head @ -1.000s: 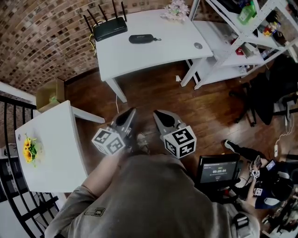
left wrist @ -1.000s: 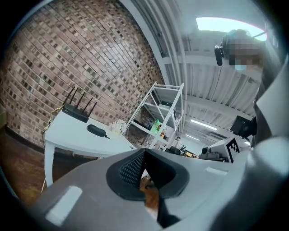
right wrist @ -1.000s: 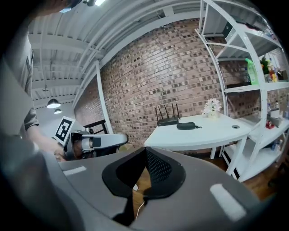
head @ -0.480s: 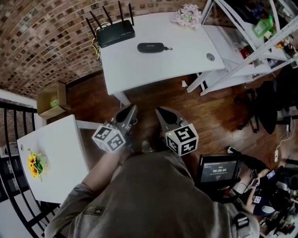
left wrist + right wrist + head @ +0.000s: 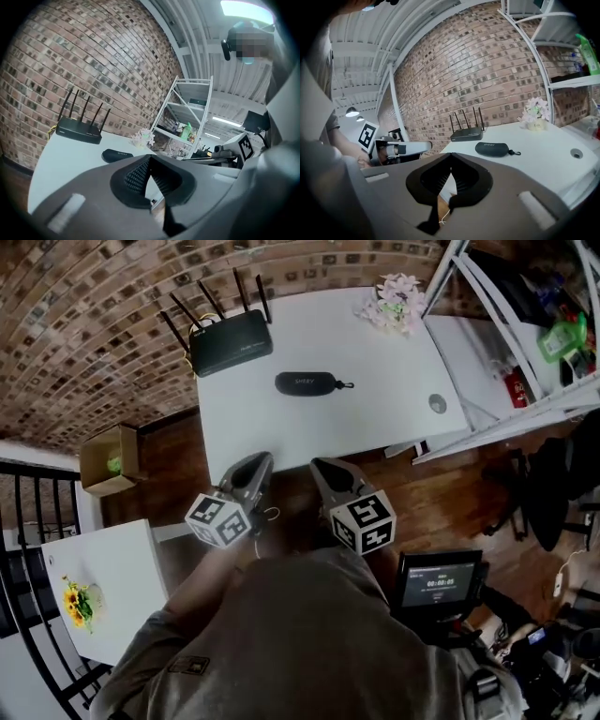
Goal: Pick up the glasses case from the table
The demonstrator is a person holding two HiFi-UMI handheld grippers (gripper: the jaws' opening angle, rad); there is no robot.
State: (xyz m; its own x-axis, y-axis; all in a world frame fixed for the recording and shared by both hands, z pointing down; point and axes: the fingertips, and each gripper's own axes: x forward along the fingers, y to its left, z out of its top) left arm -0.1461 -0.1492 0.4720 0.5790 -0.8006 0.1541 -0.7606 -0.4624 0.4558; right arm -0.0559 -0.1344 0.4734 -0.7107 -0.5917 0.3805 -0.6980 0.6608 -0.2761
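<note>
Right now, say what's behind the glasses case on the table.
A black router stands behind the glasses case, toward the brick wall. What lies under the case is hidden.

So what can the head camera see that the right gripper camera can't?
Only the head view shows the cardboard box, the small table with yellow flowers and the screen. Only the right gripper view shows ceiling lamps and the right gripper with its jaws up close, shut and empty. Both show the glasses case, the black router and the pale flowers on the white table.
</note>
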